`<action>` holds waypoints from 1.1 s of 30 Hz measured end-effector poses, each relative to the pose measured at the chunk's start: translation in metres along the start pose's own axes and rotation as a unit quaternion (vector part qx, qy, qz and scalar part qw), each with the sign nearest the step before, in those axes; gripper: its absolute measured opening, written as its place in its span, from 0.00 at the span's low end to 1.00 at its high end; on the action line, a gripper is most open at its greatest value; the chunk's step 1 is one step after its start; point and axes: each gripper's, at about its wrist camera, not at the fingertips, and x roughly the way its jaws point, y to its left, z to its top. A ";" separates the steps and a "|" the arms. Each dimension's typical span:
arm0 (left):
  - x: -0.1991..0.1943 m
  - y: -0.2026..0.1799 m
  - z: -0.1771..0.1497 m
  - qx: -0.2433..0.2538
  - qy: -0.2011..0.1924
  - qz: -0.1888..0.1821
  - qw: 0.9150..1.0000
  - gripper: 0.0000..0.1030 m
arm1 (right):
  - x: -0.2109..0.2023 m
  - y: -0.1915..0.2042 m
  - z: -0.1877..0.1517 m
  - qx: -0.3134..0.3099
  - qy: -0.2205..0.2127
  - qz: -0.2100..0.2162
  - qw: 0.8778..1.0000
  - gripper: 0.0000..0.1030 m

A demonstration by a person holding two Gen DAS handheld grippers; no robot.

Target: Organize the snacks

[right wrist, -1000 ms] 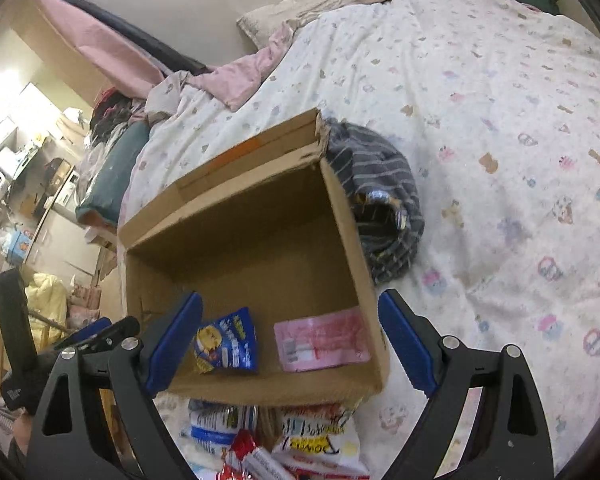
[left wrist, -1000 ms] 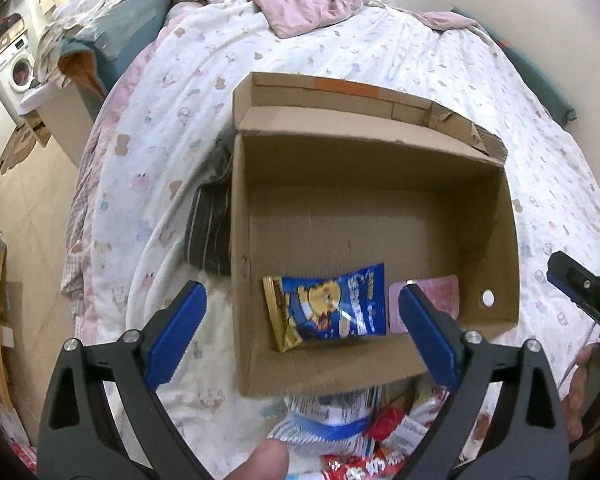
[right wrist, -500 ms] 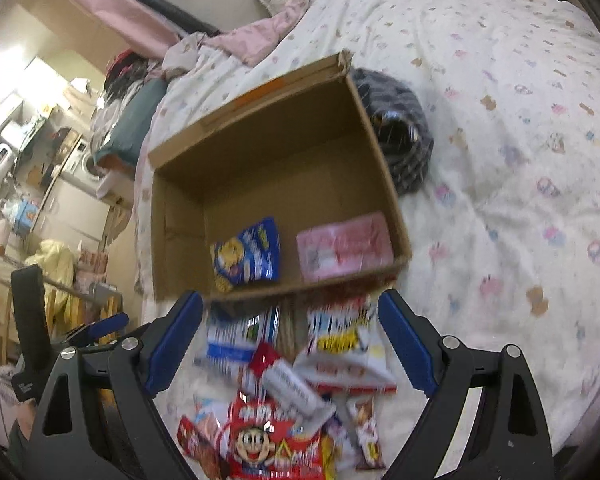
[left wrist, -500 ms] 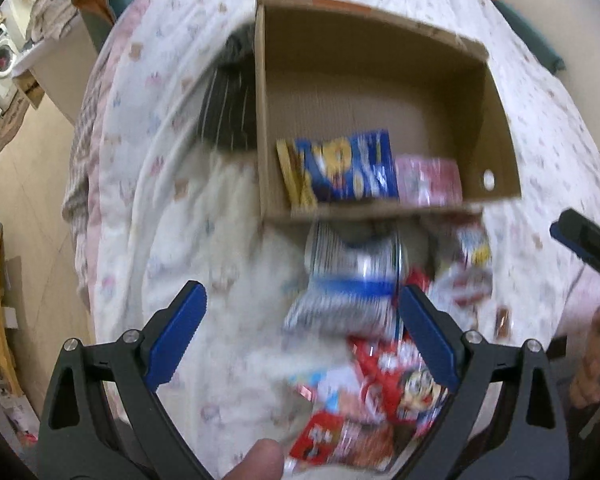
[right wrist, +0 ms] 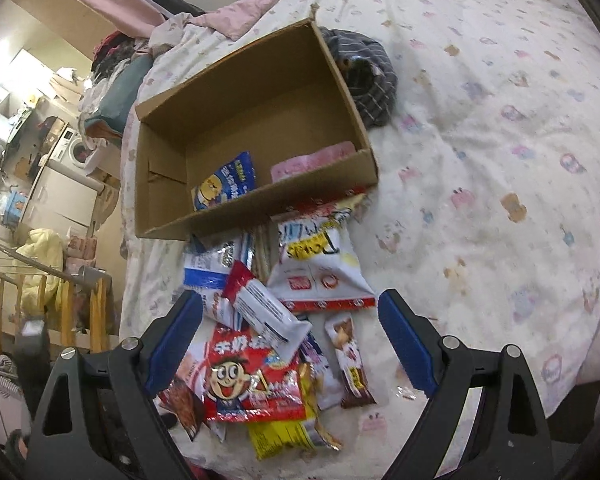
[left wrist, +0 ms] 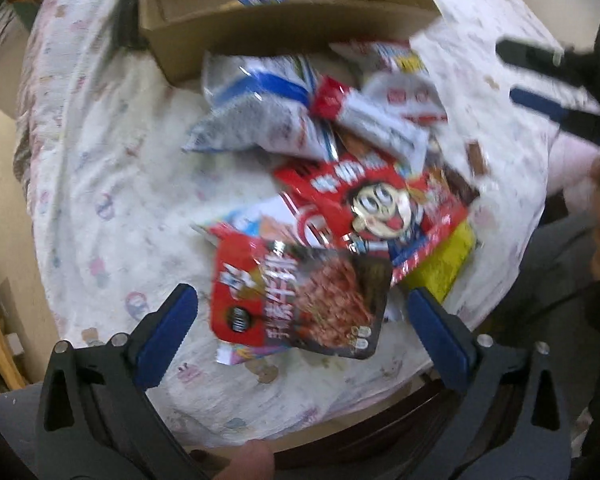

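Below the left gripper (left wrist: 298,322), whose jaws are opening and stand wide with nothing pressed between the pads, lies a red and dark snack pack (left wrist: 300,300) printed with grilled skewers. By my reading this is the likeliest next pick: it sits straight under the claw, on top of the pile, its long axis running across the gap from one blue pad to the other, so a grasp would want the wrist rolled or the pads brought onto the short sides. Large white characters cross the pack, but blur keeps them unreadable.

Just beyond it is a red cartoon-face bag (left wrist: 380,212), overlapping a yellow packet (left wrist: 448,264); past those, a white and blue bag (left wrist: 260,116) lies against the near wall of the cardboard box (left wrist: 284,36).

Over on the right, the right gripper (right wrist: 290,338) is also spread wide and holds nothing. It looks along the same heap: a red and white bar (right wrist: 260,306) slants between its pads, and a small brown bar (right wrist: 350,364) lies lengthwise just inside the right pad. Only 2 snacks sit in the box, a blue packet (right wrist: 226,182) and a pink packet (right wrist: 312,162). White Chinese characters top the red bag, too small to read with confidence; no brand is legible.
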 end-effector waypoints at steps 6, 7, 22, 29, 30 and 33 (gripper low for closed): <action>0.018 -0.018 -0.005 0.042 0.012 0.052 0.998 1.00 | -0.005 -0.011 -0.008 0.010 0.000 -0.004 1.000 0.89; 0.021 -0.019 -0.005 0.043 0.013 0.052 0.998 1.00 | -0.005 -0.013 -0.010 0.012 0.002 -0.005 1.000 0.89; 0.043 -0.019 0.005 0.026 0.029 0.024 0.999 0.92 | -0.003 -0.013 -0.014 0.009 0.009 -0.002 1.000 0.89; 0.025 -0.015 0.004 0.029 0.011 0.007 0.999 0.66 | 0.001 -0.010 -0.012 0.008 0.014 0.008 1.000 0.89; 0.020 -0.012 0.007 0.028 0.008 0.005 1.000 0.66 | 0.001 -0.009 -0.013 0.006 0.014 0.008 1.000 0.89; 0.013 -0.009 0.008 0.027 0.003 -0.001 1.000 0.51 | 0.003 -0.008 -0.013 0.002 0.017 0.007 1.000 0.89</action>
